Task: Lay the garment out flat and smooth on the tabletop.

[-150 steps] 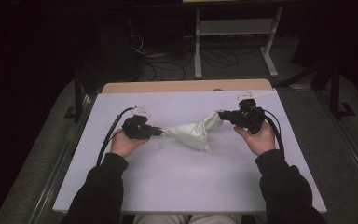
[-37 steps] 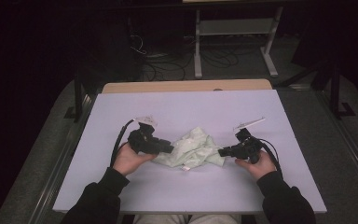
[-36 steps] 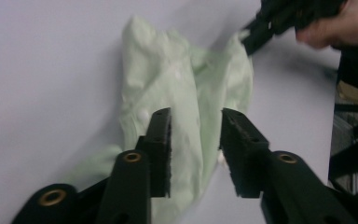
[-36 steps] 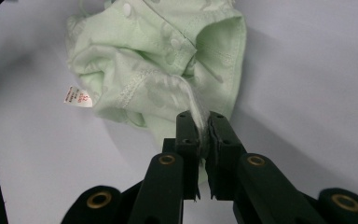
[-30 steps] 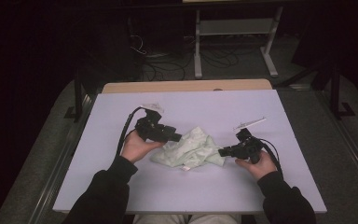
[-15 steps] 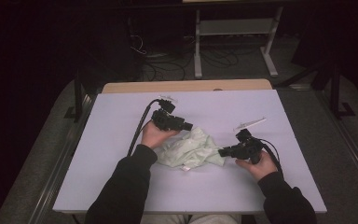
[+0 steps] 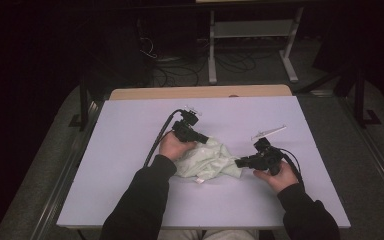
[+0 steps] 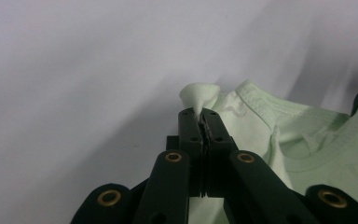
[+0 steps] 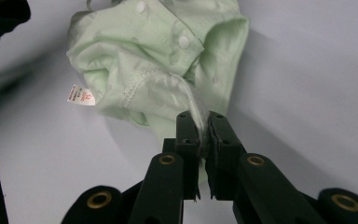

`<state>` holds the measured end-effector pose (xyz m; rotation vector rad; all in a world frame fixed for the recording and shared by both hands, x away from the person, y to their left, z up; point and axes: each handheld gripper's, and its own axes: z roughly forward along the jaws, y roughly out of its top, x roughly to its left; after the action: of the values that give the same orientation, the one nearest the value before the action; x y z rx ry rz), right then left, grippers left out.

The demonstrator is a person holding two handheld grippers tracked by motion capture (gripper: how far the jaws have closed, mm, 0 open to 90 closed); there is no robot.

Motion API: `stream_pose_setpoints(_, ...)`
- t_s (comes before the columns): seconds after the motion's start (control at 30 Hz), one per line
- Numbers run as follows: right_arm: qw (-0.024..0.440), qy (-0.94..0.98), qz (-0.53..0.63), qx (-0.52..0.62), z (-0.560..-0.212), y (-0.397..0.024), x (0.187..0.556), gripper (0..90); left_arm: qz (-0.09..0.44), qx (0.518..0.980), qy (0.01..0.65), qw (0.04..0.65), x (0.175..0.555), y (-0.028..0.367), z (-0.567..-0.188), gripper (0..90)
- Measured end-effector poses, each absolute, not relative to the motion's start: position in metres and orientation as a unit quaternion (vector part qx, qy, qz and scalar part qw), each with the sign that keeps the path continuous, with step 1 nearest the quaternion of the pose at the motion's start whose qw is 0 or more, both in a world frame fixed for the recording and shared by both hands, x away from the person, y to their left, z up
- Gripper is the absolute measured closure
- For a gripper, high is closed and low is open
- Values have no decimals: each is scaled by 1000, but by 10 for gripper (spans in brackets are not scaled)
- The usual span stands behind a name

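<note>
A pale green baby garment (image 7: 207, 160) lies crumpled at the middle of the white table (image 7: 130, 130). My left gripper (image 7: 203, 140) sits at its far left edge; its jaws have just closed and pinch a fold of the fabric (image 8: 199, 95). My right gripper (image 7: 241, 162) is at the garment's right edge, shut on a thin fold of cloth (image 9: 196, 108). Snap buttons and a white care label (image 9: 81, 95) show in the right gripper view. A ribbed neckline (image 8: 307, 154) runs beside the left jaws.
A small white clothes hanger (image 7: 268, 131) lies on the table beyond the right gripper. The table's wooden far edge (image 7: 200, 92) borders a dark floor with cables and a metal stand (image 7: 250, 30).
My left gripper moved from the garment's left side rightward and toward the far edge, lowered, and closed on a fold there. The right gripper stayed put, still holding its edge.
</note>
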<state>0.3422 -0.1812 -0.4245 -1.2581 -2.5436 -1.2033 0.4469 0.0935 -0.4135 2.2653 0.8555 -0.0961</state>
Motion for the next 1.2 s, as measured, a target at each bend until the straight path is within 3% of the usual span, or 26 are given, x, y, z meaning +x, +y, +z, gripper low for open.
stream_pose_setpoints(0.37, -21, -811, -420, -407, -397, -195, 353, 832, 41, 843, 322, 430, 433, 120, -353, 888)
stream_pose_setpoints(0.73, -103, -825, -422, -362, -336, -185, 373, 825, 132, 812, 293, 487, 400, 136, -295, 887)
stream_pose_setpoints(0.93, -95, -842, -414, -331, -344, -174, 355, 813, 127, 795, 295, 515, 363, 158, -325, 887)
stream_pose_setpoints(1.2, -27, -847, -412, -335, -397, -163, 347, 781, 111, 789, 318, 513, 328, 188, -381, 888)
